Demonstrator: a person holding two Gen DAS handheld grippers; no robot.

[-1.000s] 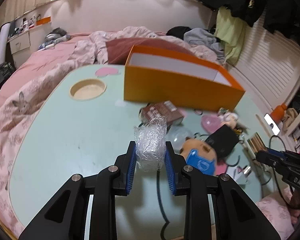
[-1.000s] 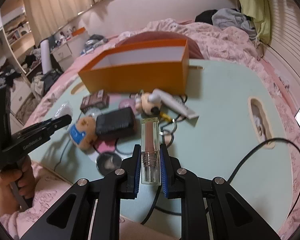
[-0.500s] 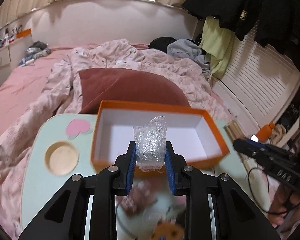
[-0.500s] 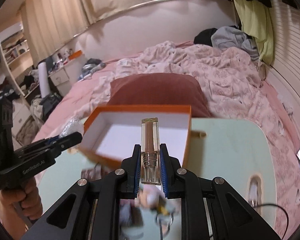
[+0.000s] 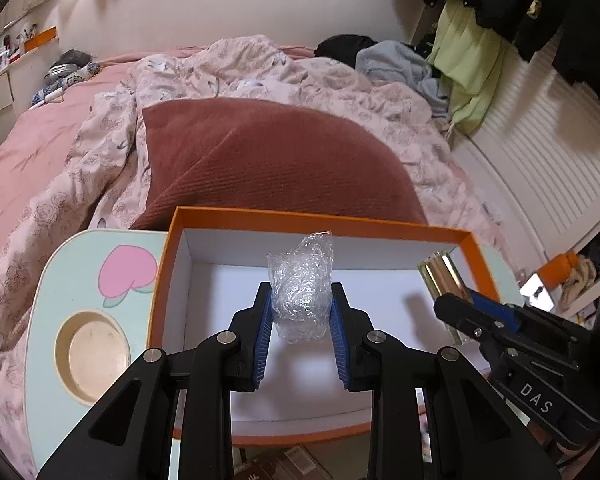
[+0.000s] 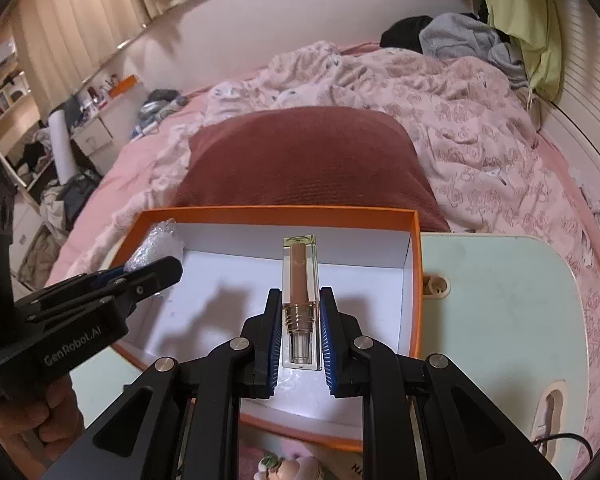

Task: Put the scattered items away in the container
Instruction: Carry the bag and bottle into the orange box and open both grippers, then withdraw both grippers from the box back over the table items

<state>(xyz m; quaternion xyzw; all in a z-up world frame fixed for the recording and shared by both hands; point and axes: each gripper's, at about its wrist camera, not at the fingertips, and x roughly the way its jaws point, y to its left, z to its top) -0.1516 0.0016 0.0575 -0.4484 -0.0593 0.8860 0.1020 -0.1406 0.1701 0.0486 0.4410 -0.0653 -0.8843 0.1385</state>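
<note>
My left gripper [image 5: 300, 316] is shut on a crumpled wad of clear plastic wrap [image 5: 300, 280] and hangs over the white inside of the orange box [image 5: 320, 216]. My right gripper [image 6: 300, 320] is shut on a clear lip gloss tube [image 6: 300, 280], also above the orange box [image 6: 276, 212], toward its right half. In the left wrist view the right gripper [image 5: 460, 300] enters from the right with the tube [image 5: 440, 272]. In the right wrist view the left gripper [image 6: 152, 270] comes in from the left with the wrap [image 6: 156, 240]. I see nothing lying in the box.
The box stands at the far edge of a mint green bed table [image 6: 500, 300] with a round cup recess [image 5: 94, 350] on its left and a pink heart sticker [image 5: 126, 274]. Behind it lie a dark red cushion [image 5: 268, 160] and a pink floral duvet [image 6: 460, 120]. Some items peek in below the box.
Both grippers have travelled forward from above the scattered items to over the box, each keeping its grip. The box now fills the middle of both views and the clutter has dropped out of sight.
</note>
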